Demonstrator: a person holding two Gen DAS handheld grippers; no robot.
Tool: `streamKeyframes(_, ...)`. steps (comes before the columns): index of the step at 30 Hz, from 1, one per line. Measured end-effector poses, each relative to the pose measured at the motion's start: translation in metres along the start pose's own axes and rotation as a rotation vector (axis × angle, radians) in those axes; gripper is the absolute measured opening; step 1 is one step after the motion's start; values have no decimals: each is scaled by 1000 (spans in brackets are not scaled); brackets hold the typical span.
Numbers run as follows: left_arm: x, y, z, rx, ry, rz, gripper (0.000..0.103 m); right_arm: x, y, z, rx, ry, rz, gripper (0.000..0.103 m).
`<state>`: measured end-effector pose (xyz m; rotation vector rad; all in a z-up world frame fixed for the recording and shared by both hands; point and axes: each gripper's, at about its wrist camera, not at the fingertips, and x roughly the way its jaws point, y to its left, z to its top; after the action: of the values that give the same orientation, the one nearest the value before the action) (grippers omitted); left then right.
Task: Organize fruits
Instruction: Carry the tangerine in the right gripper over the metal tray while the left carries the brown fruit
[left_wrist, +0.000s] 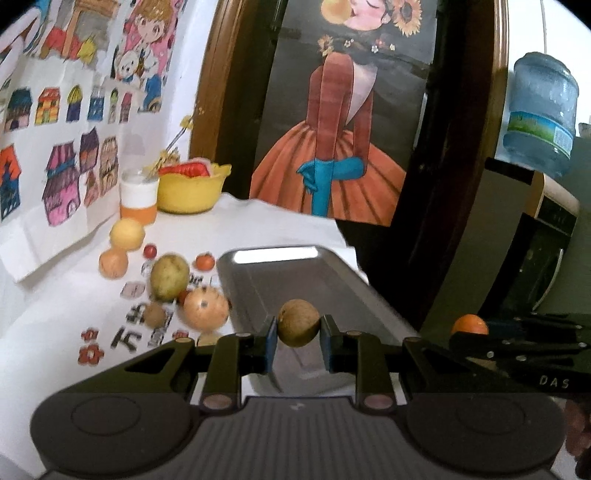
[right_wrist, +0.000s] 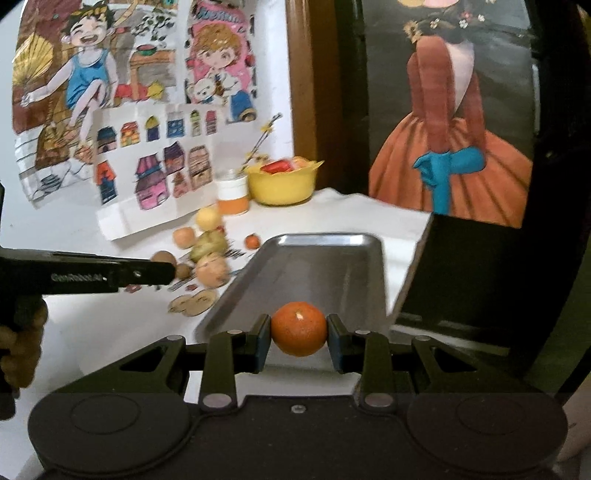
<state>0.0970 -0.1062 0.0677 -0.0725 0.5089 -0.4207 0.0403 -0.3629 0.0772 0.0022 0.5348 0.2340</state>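
My left gripper is shut on a small brown round fruit, held over the near end of a grey metal tray. My right gripper is shut on an orange, held just above the tray's near end. The tray has nothing in it. Several loose fruits lie on the white cloth left of the tray: a green pear, a pale onion-like fruit, a yellow fruit, and small red ones. The orange also shows at the right of the left wrist view.
A yellow bowl with red contents and a white and orange jar stand at the back of the table. Drawings cover the wall on the left. The table's right edge drops off beside the tray. A blue water jug sits far right.
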Motion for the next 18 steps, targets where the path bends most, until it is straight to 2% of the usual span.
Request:
streamKeyframes(10, 26, 4, 40, -8, -52, 21, 27, -2, -47, 55, -150, -83, -120, 35)
streamKeyframes(18, 66, 16, 57, -20, -29, 44, 27, 38, -62, 85, -213, -82, -100, 35)
